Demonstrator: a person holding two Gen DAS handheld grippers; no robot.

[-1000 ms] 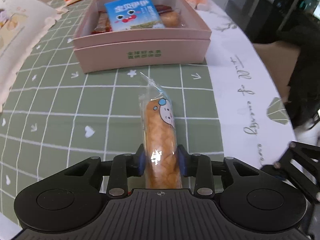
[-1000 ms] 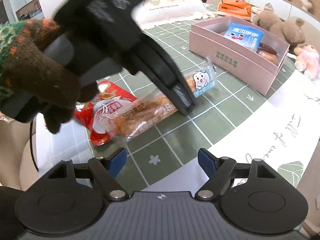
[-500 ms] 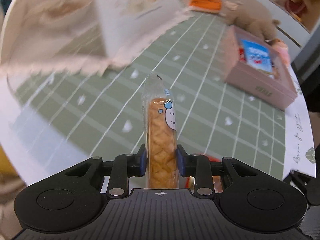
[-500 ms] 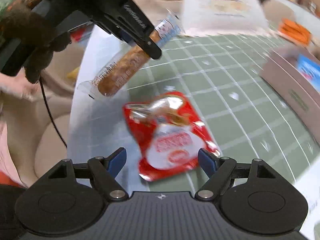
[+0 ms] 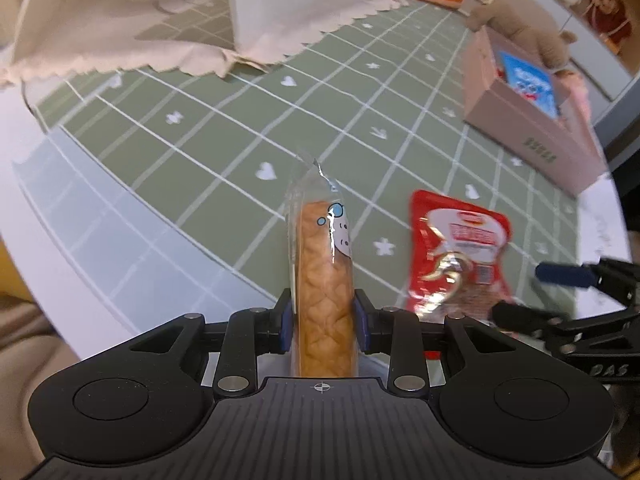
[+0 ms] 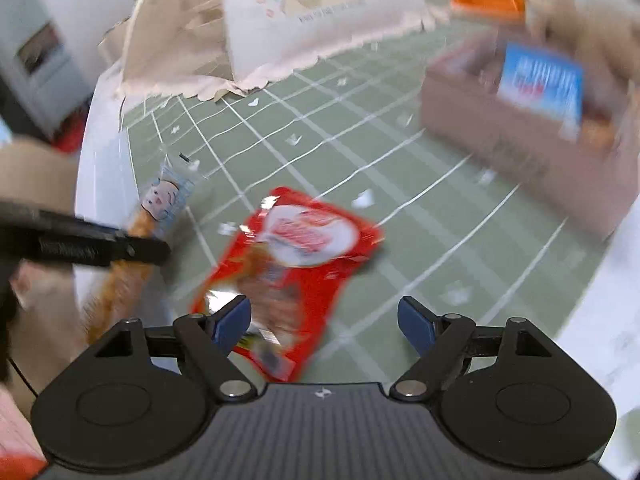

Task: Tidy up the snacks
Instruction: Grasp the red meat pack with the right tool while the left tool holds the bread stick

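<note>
- The left gripper (image 5: 320, 320) is holding the wrapped bread stick (image 5: 326, 280) above the tabletop (image 5: 200, 152).
- The right gripper (image 6: 324, 320), fingers wide, is hovering over the red packet (image 6: 296, 264).
- The pink box (image 5: 532, 136) is already carrying snacks; both still need boxing.

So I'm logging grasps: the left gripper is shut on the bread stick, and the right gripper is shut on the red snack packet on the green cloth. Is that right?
Not quite. In the right wrist view the right gripper is open, its jaws wide apart above the red snack packet, which lies on the green cloth. The left gripper is indeed shut on the bread stick.
</note>
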